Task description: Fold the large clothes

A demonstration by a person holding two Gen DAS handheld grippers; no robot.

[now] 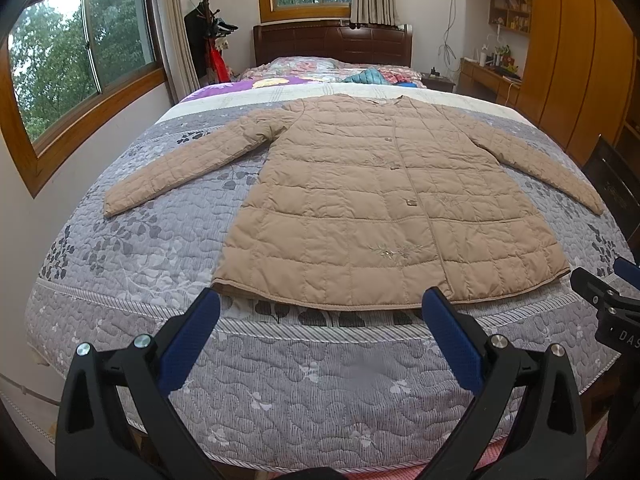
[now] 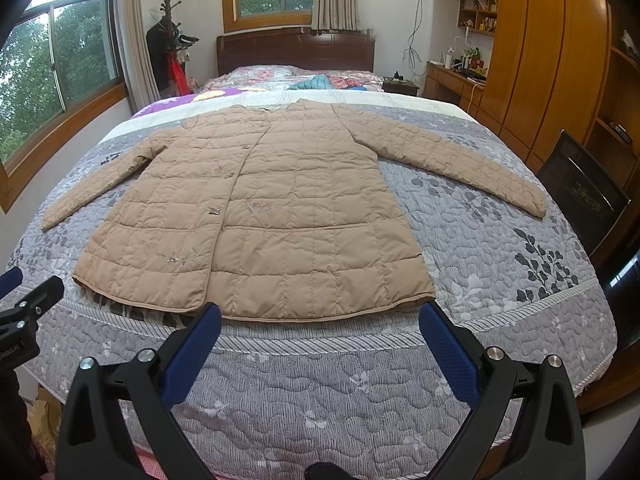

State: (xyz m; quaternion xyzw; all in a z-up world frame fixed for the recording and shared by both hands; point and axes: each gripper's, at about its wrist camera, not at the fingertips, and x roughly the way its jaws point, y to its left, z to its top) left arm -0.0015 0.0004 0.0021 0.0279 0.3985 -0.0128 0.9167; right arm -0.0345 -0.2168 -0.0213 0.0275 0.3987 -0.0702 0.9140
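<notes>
Both claws released, hanging just short of jacket hem.
Left claw (image 1: 320, 304) & right claw (image 2: 320, 314) gaped wide w/ nothing held, above bed (image 1: 280, 384); tan quilted jacket (image 1: 360, 200) lay flat, front up, sleeves spread. Prob. light, puffy, soft, bit slick: best pinched at hem corners or cuffs, thru both layers.
</notes>
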